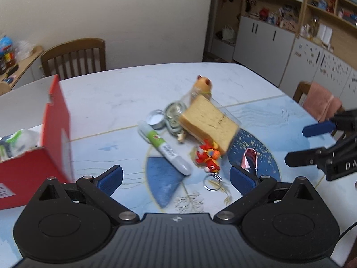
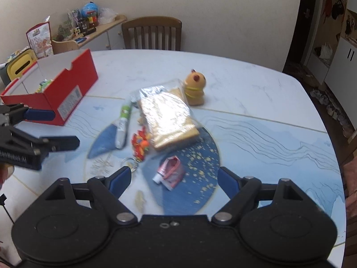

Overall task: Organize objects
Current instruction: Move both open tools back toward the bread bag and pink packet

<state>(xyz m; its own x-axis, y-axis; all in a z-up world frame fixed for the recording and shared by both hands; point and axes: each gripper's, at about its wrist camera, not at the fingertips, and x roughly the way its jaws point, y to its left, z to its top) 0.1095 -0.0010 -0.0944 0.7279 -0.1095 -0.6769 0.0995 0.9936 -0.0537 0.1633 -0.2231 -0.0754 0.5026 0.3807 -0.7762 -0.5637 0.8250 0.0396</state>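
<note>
A pile lies mid-table: a green and white tube (image 1: 165, 148) (image 2: 123, 122), bagged toast (image 1: 209, 124) (image 2: 168, 120), a red toy keychain (image 1: 207, 155) (image 2: 140, 145), a round tin (image 1: 175, 114) with its lid (image 1: 156, 119), a yellow plush (image 1: 202, 84) (image 2: 195, 87) and a small pink tube (image 1: 250, 159) (image 2: 169, 173). A red open box (image 1: 55, 129) (image 2: 64, 89) at the left holds several items. My left gripper (image 1: 176, 176) is open and empty above the tube and keychain. My right gripper (image 2: 173, 182) is open and empty above the pink tube.
The table (image 1: 133, 89) carries a blue printed cover. Wooden chairs (image 1: 73, 58) (image 2: 151, 33) stand at the far edge, another with a pink cloth (image 1: 321, 102) at the right. A cluttered side shelf (image 2: 89, 31) and cabinets (image 1: 290, 33) line the walls.
</note>
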